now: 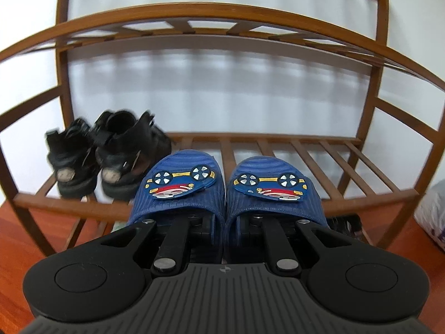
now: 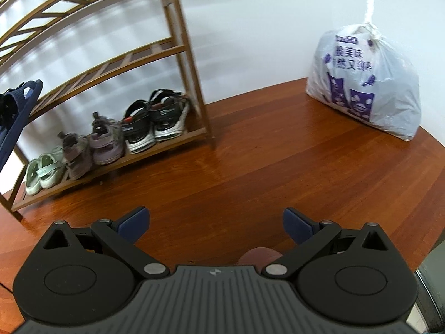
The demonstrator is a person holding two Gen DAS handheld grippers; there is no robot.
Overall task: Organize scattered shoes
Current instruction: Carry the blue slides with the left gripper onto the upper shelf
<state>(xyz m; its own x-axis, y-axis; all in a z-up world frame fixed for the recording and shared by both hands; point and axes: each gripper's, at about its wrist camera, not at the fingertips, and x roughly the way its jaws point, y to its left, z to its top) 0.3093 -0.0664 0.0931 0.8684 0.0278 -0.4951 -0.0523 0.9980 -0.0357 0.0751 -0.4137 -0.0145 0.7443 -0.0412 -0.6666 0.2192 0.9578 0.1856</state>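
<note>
Two blue slippers (image 1: 222, 192) clamped in left gripper (image 1: 224, 220), at middle shelf (image 1: 319, 150) beside black sandals (image 1: 105, 161); placing remains. Right gripper (image 2: 215, 224) apart, empty.

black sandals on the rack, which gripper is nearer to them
Left. The left gripper, carrying the blue slippers, is right at the shelf beside the black sandals. The right gripper hangs open over bare floor, away from the rack.

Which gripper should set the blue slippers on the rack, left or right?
Left. The left gripper already carries both blue slippers at the shelf, beside the black sandals. The right gripper is open, empty, over bare floor.
</note>
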